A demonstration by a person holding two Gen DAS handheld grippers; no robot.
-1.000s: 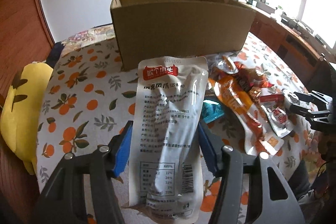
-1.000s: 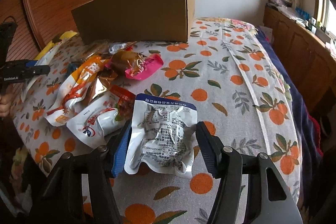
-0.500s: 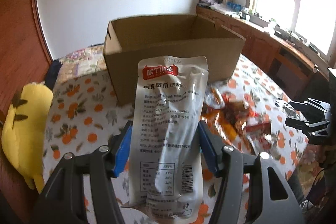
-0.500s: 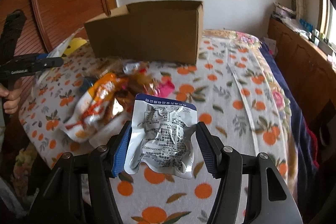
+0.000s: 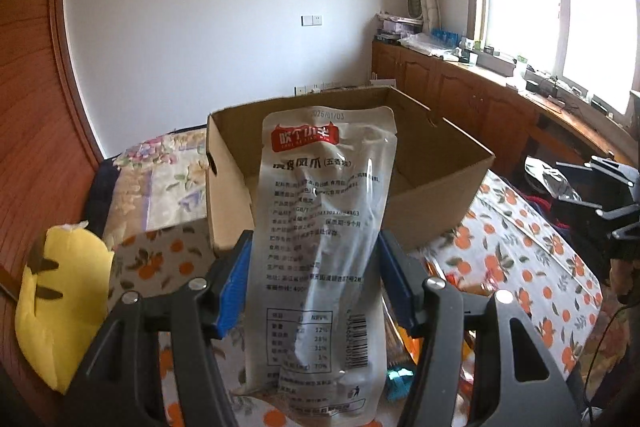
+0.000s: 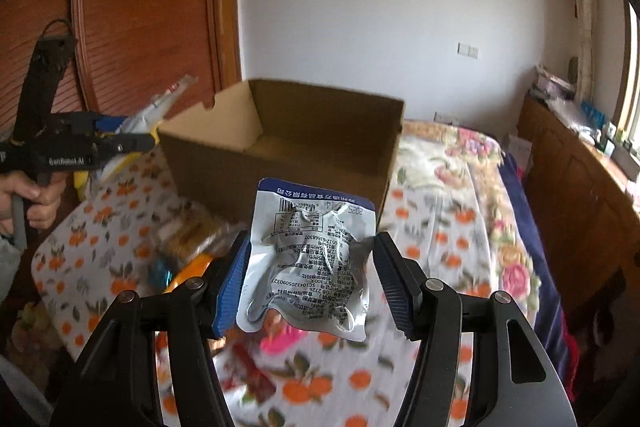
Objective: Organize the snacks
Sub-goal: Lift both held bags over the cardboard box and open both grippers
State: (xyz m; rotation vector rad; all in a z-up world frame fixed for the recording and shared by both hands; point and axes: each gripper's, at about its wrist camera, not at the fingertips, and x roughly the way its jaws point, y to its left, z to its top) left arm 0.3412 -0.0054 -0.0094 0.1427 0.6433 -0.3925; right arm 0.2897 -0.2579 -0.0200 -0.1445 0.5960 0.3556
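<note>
Both sets of jaws are clamped on a pack. My left gripper [image 5: 312, 279] pinches the long pouch [image 5: 320, 251] across its width, and my right gripper [image 6: 310, 281] pinches the small pouch [image 6: 310, 261] the same way. Each pack hangs above the bedspread [image 6: 452, 259], short of the box [image 6: 288, 147], which sits open-topped ahead of me.

What worries me most is the long pouch. It is held low on its body, so most of its length stands up past the pads, and I judge it could fold over or snag the near wall of the box if I come in too low. Slick film on blue ribbed pads could also slide out under a quick swing. With both hands heading for the same opening, the two tools could knock together over the box. The small pouch is crumpled and gripped only by its edges, so I think it could twist loose.

Both packs are glossy plastic film with printed text. The long one is tall, translucent white, with a red label near its top. The small one is squarish, silvery white with a blue top band, vacuum-wrinkled. The box is plain brown corrugated card, rectangular, with notched hand-holes. Orange-fruit print covers the cloth, and a loose heap of other snacks [image 6: 192, 243] lies blurred on it.
</note>
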